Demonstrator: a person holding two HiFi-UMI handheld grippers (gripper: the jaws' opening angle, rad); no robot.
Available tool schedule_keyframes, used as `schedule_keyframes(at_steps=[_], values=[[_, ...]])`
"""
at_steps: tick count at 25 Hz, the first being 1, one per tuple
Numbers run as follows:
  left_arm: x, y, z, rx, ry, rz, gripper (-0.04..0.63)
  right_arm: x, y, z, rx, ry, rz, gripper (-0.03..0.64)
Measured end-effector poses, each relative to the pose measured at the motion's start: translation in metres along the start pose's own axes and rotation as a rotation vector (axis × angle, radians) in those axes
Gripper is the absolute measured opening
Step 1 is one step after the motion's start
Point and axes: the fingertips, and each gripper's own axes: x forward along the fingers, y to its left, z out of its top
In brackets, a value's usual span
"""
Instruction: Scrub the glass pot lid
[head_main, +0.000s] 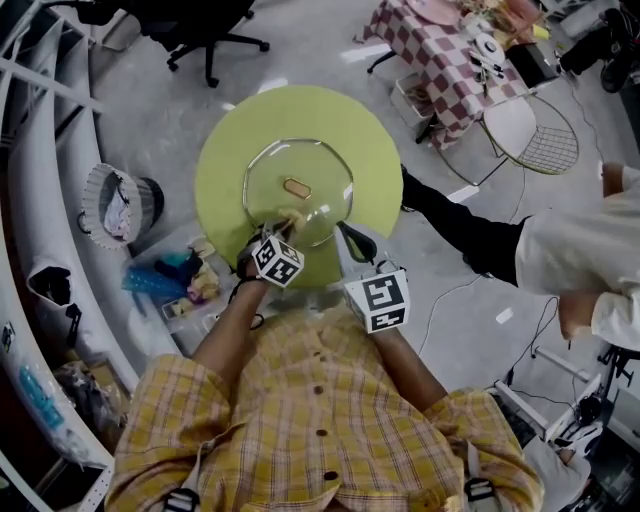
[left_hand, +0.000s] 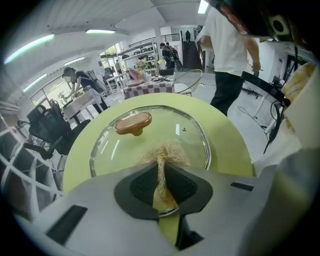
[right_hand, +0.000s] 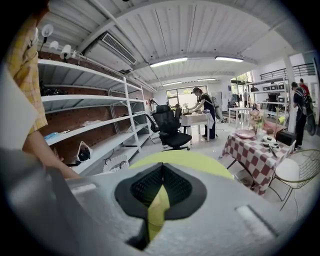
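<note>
Left gripper view: the left tool hides the near rim of the glass pot lid and the lower end of the scrubber. Right gripper view: the right tool blocks most of the green surface. Head view: the right edge cuts off a person in white.

Round lime-green table on grey concrete floor. One item directly on the top: glass pot lid, lying flat, tan knob up. Position near centre, offset slightly toward 6 o'clock. Lid rim wholly inside table edge.
</note>
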Motion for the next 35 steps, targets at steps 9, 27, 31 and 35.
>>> schedule_keyframes(at_steps=[9,27,31,35], values=[[-0.005,-0.017,-0.018,-0.022,0.005,-0.013,0.041,0.009,0.001,-0.004,0.015,0.011,0.025,-0.002],[-0.006,-0.036,-0.028,0.039,0.019,-0.009,0.041,0.002,0.001,-0.011,-0.007,0.023,0.022,-0.002],[-0.003,-0.044,-0.023,0.077,0.012,-0.021,0.041,0.001,0.002,-0.015,-0.014,0.024,0.019,-0.002],[-0.002,-0.049,-0.020,0.107,0.013,-0.030,0.041,-0.001,0.002,-0.017,-0.012,0.029,0.017,-0.002]])
